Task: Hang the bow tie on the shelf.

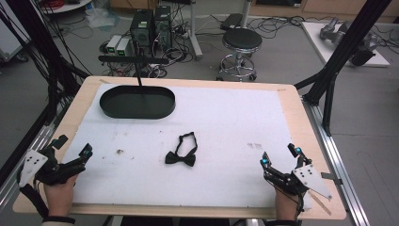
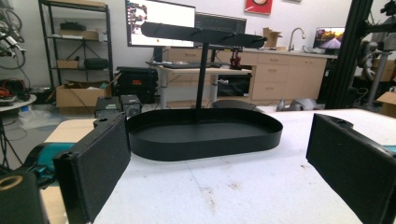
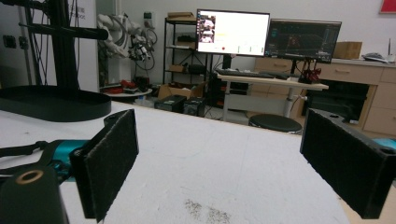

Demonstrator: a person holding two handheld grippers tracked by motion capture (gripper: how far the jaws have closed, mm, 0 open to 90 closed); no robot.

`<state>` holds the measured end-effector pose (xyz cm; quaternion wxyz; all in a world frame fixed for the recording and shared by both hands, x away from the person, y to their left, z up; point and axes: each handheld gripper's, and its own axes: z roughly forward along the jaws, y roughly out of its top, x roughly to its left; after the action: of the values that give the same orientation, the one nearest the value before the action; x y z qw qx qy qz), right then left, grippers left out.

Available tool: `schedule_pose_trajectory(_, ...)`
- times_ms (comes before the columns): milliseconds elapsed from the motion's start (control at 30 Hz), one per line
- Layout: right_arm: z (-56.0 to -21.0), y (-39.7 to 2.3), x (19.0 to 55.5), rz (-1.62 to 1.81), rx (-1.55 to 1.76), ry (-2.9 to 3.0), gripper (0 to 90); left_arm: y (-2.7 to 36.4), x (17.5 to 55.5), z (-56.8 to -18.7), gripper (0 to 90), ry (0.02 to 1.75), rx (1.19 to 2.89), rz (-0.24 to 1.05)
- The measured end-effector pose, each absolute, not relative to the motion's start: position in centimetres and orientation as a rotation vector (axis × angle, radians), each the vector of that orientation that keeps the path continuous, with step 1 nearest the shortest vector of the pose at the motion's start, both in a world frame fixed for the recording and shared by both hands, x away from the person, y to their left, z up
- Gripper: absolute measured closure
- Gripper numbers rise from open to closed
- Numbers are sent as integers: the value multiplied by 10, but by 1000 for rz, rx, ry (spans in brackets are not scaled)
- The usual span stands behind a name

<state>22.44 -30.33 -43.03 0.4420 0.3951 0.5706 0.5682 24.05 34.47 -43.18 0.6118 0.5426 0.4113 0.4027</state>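
Observation:
A black bow tie (image 1: pixel 181 153) lies flat near the middle of the white mat (image 1: pixel 221 122). A black oval tray (image 1: pixel 137 101) with an upright post and crossbar (image 1: pixel 133 60) stands at the back left; in the left gripper view this tray (image 2: pixel 203 133) sits straight ahead. My left gripper (image 1: pixel 74 149) rests at the mat's front left corner, open, nothing between its pads (image 2: pixel 95 163). My right gripper (image 1: pixel 281 156) sits at the front right, open and empty, pads (image 3: pixel 109 156) wide apart. Both are well apart from the bow tie.
The wooden table edge (image 1: pixel 301 113) frames the mat. Small dark specks (image 1: pixel 120 151) mark the mat left of the bow tie. A black stool (image 1: pixel 241 41), computer boxes and cables stand beyond the far edge. Black frame legs (image 1: pixel 334 70) rise at the right.

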Motion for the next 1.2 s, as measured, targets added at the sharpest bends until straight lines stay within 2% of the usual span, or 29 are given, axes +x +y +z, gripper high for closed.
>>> schedule_pose_trajectory(233,-431,-302,223,1415,952,1432,106,336,241,-425,68,914,1279,904)
schedule_pose_trajectory(400,-430,-300,223,1429,935,1442,106,318,241,-413,68,834,1327,840)
schedule_pose_trajectory(600,-430,-302,223,1444,935,1427,106,278,249,-389,68,696,1460,823)
schedule_pose_trajectory(800,-429,-303,222,1455,936,1418,106,222,269,-375,73,583,1647,715)
schedule_pose_trajectory(1100,-429,-304,223,1475,937,1431,106,168,288,-389,123,534,1856,608)
schedule_pose_trajectory(1200,-430,-303,224,1479,939,1430,106,152,294,-395,154,575,1941,618)
